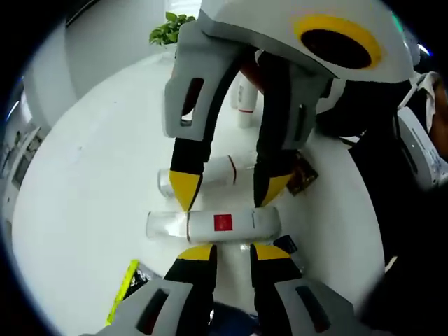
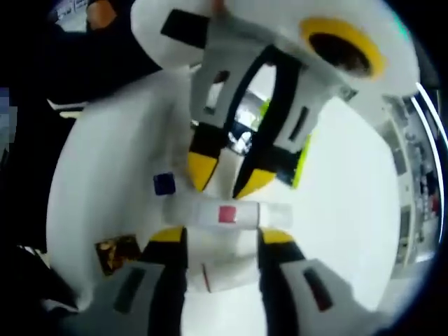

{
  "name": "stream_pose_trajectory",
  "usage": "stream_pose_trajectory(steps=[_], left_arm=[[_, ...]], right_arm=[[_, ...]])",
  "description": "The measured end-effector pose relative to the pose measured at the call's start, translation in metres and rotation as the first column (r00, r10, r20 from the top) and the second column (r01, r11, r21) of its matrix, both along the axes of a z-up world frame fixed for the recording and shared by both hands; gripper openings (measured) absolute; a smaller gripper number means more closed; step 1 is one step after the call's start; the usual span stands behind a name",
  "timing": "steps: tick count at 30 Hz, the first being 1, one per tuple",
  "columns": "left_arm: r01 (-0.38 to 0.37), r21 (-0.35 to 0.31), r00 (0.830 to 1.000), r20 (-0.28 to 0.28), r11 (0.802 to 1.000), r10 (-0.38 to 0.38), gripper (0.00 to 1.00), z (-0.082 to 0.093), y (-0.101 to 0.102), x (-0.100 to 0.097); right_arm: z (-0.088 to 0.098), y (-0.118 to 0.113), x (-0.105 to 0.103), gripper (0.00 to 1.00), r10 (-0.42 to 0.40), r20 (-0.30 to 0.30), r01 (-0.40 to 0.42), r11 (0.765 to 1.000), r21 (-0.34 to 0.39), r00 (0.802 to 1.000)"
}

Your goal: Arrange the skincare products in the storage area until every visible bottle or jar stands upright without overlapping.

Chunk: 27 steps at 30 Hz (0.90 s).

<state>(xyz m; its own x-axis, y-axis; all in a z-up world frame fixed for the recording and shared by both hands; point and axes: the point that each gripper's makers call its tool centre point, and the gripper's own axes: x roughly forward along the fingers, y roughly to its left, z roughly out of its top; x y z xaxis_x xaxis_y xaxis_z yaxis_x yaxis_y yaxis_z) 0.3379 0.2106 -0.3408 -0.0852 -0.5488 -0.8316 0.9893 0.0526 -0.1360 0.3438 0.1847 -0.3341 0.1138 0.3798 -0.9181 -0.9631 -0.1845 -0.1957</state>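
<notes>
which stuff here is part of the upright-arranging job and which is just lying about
Job:
- white tube with red square, lying flat between both grippers' tips
- second white tube, also lying flat
- white bottle, standing farther back

Lying about:
- dark patterned packet
- yellow-green packet
- small blue item
- potted plant at the table edge

A round white worktop (image 1: 91, 182) carries the things. A white tube with a red square label (image 1: 217, 224) lies on its side near the middle. Just beyond it lies a second white tube (image 1: 220, 170). Farther off stands an upright white bottle (image 1: 245, 105), with a green plant (image 1: 170, 28) at the far edge. A dark packet (image 1: 302, 176) lies right of the labelled tube, a yellow-green strip (image 1: 124, 287) nearer left.
</notes>
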Motion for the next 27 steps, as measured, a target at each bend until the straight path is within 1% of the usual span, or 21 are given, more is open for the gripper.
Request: stream_pose_trajectory(steps=[3,7,12,14,16,19,22,24,27], left_arm=[[0.015,-0.002,1.0,-0.013,1.0,-0.015,0.19,0.0,-0.001,-0.005],[0.042,-0.006,0.998,-0.04,0.999,-0.042,0.18,0.001,-0.005,-0.016],[0.069,-0.007,0.996,-0.053,0.998,-0.069,0.18,0.001,-0.008,-0.023],[0.079,-0.014,0.996,-0.051,0.997,-0.079,0.18,0.003,-0.01,-0.024],[0.087,-0.017,0.995,-0.05,0.996,-0.088,0.18,0.003,-0.012,-0.026],[0.106,-0.013,0.993,-0.053,0.994,-0.107,0.18,0.001,-0.015,-0.03],[0.102,-0.019,0.993,-0.063,0.995,-0.103,0.17,-0.001,-0.02,-0.029],[0.102,-0.018,0.993,-0.061,0.995,-0.103,0.17,-0.002,-0.022,-0.028],[0.104,-0.015,0.993,-0.063,0.994,-0.104,0.17,-0.002,-0.022,-0.028]], right_arm=[[0.005,-0.002,-0.004,0.43,-0.007,-0.01,0.008,1.0,0.008,1.0],[0.012,-0.003,-0.009,0.44,-0.012,0.001,0.012,1.0,0.015,1.0],[0.012,-0.003,-0.019,0.45,0.007,-0.014,-0.007,1.0,0.002,1.0],[0.013,0.0,-0.02,0.45,0.009,-0.021,-0.009,1.0,0.014,1.0],[0.014,0.003,-0.02,0.46,0.006,-0.022,-0.005,1.0,0.023,1.0],[0.011,0.002,-0.016,0.46,-0.009,-0.026,0.009,1.0,0.017,1.0],[0.006,-0.002,-0.01,0.47,-0.037,-0.023,0.037,0.999,-0.002,0.999],[0.007,-0.002,-0.007,0.47,-0.052,-0.019,0.052,0.999,-0.001,0.998],[0.004,-0.002,-0.008,0.47,-0.055,-0.03,0.055,0.998,-0.002,0.998]])
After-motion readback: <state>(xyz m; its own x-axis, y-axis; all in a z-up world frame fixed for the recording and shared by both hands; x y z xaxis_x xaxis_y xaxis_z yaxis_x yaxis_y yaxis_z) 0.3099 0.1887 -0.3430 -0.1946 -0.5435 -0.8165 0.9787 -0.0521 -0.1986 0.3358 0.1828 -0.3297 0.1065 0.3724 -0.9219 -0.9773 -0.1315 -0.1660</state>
